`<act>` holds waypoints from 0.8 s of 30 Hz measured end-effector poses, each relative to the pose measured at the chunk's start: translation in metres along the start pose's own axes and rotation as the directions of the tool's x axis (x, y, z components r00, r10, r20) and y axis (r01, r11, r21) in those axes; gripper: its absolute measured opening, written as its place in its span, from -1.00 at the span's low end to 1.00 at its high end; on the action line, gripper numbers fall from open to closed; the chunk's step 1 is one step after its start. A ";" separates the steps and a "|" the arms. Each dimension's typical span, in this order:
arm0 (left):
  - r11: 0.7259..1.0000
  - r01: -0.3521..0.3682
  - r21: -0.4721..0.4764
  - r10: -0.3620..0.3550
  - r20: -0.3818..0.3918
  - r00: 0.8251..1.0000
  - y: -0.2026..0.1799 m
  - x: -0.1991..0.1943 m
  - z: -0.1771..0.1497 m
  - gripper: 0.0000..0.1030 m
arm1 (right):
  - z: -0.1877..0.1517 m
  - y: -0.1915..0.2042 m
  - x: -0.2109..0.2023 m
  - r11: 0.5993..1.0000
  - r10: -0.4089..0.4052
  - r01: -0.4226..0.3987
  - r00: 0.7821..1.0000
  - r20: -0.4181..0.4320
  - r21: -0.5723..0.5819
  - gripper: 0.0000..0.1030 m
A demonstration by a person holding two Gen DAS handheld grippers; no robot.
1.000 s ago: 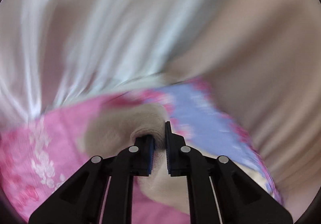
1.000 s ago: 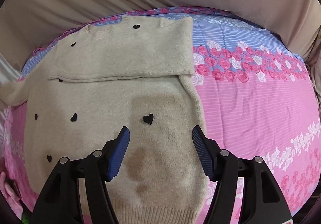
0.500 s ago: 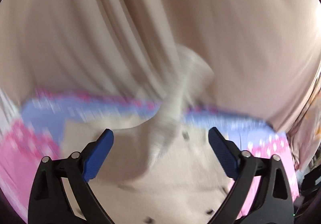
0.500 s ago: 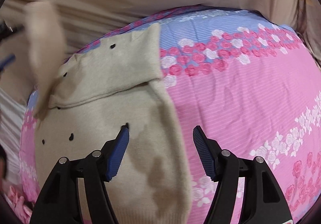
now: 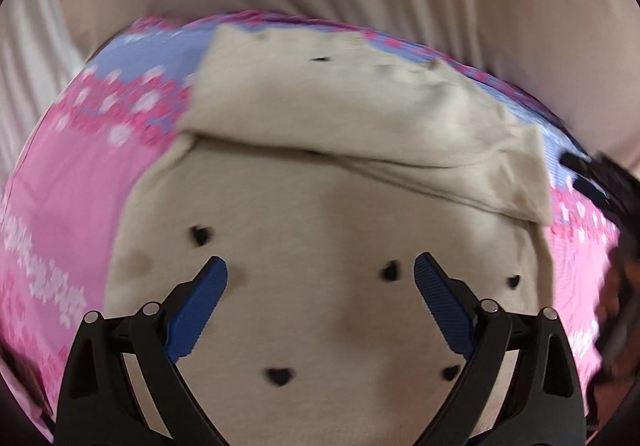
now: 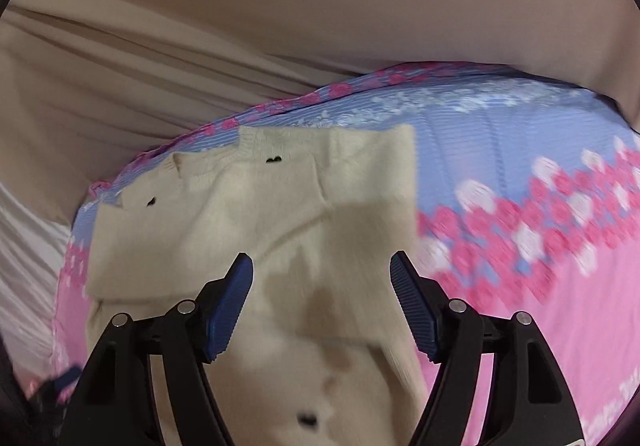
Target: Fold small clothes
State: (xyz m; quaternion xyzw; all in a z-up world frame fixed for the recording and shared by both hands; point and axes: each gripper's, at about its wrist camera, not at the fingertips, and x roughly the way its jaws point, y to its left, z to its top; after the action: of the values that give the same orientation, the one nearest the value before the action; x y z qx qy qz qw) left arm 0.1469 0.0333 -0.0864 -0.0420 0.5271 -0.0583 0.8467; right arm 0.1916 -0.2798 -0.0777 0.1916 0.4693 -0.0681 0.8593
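A beige knit sweater (image 5: 320, 206) with small black hearts lies flat on a pink and blue floral bed sheet (image 5: 60, 206). Its sleeves (image 5: 360, 114) are folded across the chest. My left gripper (image 5: 320, 270) hovers open over the sweater's body, nothing between its blue pads. In the right wrist view the sweater (image 6: 280, 206) fills the lower middle, and my right gripper (image 6: 322, 264) hangs over its folded upper part. The right jaws are opening and press on nothing. The right gripper (image 5: 582, 174) also shows blurred at the left wrist view's right edge, beside the sleeve's cuff.
Beige draped cloth (image 6: 280, 26) rises behind the bed's far edge, and white cloth (image 6: 24, 266) hangs at the left. The floral bed sheet (image 6: 520, 306) stretches out to the right of the sweater. A dark blurred shape (image 6: 52, 398) sits at the lower left.
My left gripper opened, letting go of the sleeve, which swung over and now lies across the chest; that gripper then came over the sweater's body. My right gripper shifted up toward the folded sleeves.
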 end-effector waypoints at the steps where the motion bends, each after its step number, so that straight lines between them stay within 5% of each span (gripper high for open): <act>1: 1.000 -0.002 -0.015 0.002 -0.002 1.000 0.009 -0.001 0.000 0.79 | 0.009 0.003 0.015 1.000 -0.001 0.002 1.000 -0.016 0.012 0.35; 4: 0.999 -0.021 -0.036 0.021 0.006 1.000 0.028 -0.006 0.000 0.79 | 0.026 0.009 0.058 0.997 -0.047 0.051 0.997 -0.067 0.053 0.35; 5: 0.999 -0.025 -0.037 0.025 0.009 1.000 0.031 -0.007 0.000 0.79 | 0.028 0.011 0.069 0.996 -0.063 0.067 0.995 -0.083 0.050 0.21; 6: 0.999 -0.026 -0.040 0.026 0.010 1.000 0.035 -0.006 0.001 0.79 | 0.030 0.014 0.079 0.996 -0.068 0.073 0.993 -0.099 0.047 -0.05; 7: 0.999 -0.020 -0.042 0.021 0.009 1.000 0.037 -0.005 0.002 0.79 | 0.030 0.016 0.087 0.998 -0.037 0.045 0.991 -0.131 0.053 -0.91; 10: 0.998 -0.010 -0.058 0.010 0.003 1.000 0.042 0.000 0.006 0.79 | 0.035 0.027 0.061 0.998 0.032 -0.030 0.999 -0.044 0.056 -0.87; 14: 0.998 0.005 -0.067 -0.004 0.002 1.000 0.043 0.007 0.010 0.79 | 0.025 0.025 -0.002 0.999 0.014 -0.018 0.995 0.099 0.042 -0.88; 16: 0.998 0.007 -0.060 -0.007 -0.007 1.000 0.042 0.013 0.012 0.79 | 0.010 0.012 0.001 0.998 -0.056 0.053 0.995 0.086 0.046 -0.84; 18: 0.998 0.013 -0.059 -0.014 -0.018 1.000 0.040 0.020 0.013 0.79 | -0.007 -0.002 0.035 0.989 -0.146 0.146 0.989 -0.037 0.007 -0.70; 21: 0.997 0.007 -0.071 -0.009 -0.038 0.999 0.042 0.029 0.013 0.79 | -0.022 -0.012 0.029 0.992 -0.119 0.121 0.991 -0.061 0.026 -0.70; 24: 0.996 -0.015 -0.086 0.013 -0.027 1.000 0.055 0.028 0.008 0.79 | -0.036 -0.015 -0.011 0.992 -0.127 0.127 0.992 0.002 0.024 -0.08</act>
State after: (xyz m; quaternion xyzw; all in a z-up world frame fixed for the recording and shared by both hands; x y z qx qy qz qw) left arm 0.1689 0.0839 -0.1149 -0.0739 0.5404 -0.0303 0.8376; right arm 0.1527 -0.2804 -0.0900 0.1718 0.4782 -0.1285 0.8516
